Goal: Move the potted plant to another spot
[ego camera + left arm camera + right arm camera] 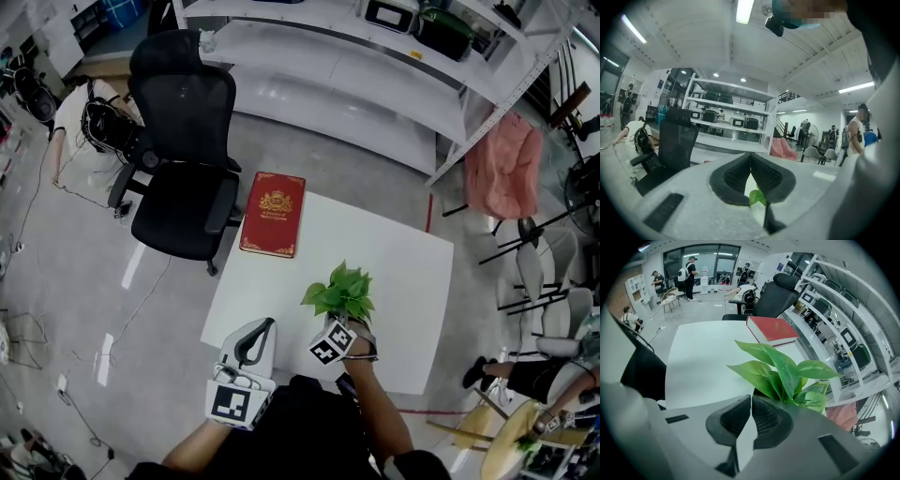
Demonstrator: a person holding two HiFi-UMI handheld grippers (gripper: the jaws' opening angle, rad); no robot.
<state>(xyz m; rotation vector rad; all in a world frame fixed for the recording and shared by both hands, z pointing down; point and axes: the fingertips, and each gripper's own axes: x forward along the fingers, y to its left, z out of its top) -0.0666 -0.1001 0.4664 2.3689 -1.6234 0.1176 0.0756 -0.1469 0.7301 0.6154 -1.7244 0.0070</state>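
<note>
Plant [341, 291] at tabletop [412, 281] near edge; right hand-held gripper [750, 400] closed, just beside it; left hand-held gripper [751, 157] closed, empty, near-left corner.

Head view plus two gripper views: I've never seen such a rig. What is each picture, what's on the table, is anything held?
A person holds a two-jaw gripper in each hand. The head view looks down from their head; each gripper view looks along that gripper's jaws. On the white table are a red book and the potted plant. The left gripper, jaws together, holds nothing. The right gripper sits right by the potted plant, jaws together, nothing seen between them.
</note>
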